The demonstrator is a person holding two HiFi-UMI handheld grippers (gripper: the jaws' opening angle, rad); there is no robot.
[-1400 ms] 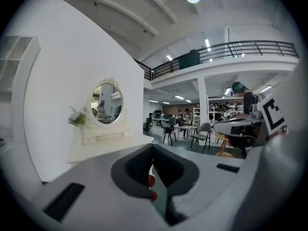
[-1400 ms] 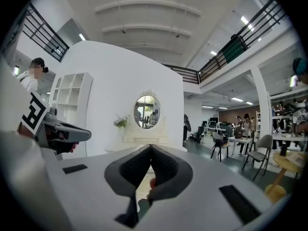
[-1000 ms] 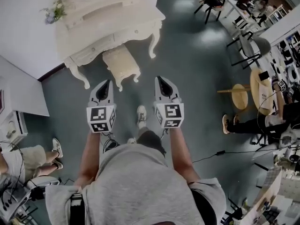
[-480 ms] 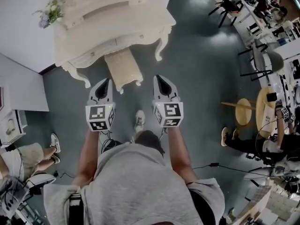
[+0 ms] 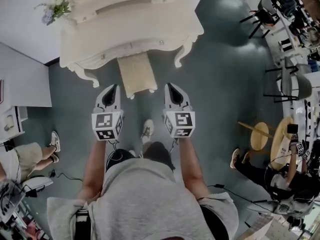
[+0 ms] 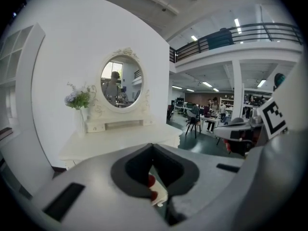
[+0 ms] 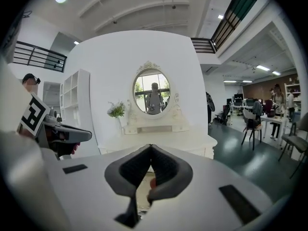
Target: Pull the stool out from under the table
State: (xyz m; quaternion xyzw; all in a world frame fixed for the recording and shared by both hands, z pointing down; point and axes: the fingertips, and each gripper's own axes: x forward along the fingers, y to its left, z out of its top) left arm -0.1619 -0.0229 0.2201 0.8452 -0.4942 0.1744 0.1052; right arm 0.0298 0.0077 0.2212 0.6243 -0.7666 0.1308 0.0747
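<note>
A cream stool [image 5: 136, 74] with a padded seat stands half tucked under the white dressing table [image 5: 125, 29]. My left gripper [image 5: 110, 90] hovers just off the stool's near left corner, shut and empty. At the stool's near right corner my right gripper [image 5: 172, 89] is likewise shut with nothing in it. In the left gripper view the table [image 6: 120, 138] and its oval mirror [image 6: 121, 83] lie straight ahead past the shut gripper [image 6: 153, 150]. The right gripper view shows the same table [image 7: 159, 141] beyond the shut gripper [image 7: 150, 150]. The stool is hidden behind the jaws in both gripper views.
A vase of flowers [image 5: 54, 6] stands on the table's left end. White wall panels [image 5: 22, 79] flank the left. A seated person's legs [image 5: 35, 154] are at lower left. A round wooden stool [image 5: 260, 135], desks and chairs [image 5: 287, 81] stand at right. Cables [image 5: 227, 189] run across the grey floor.
The table and stool have drawn closer and shifted right in the head view as the person stepped forward. Both grippers kept their pose, shut.
</note>
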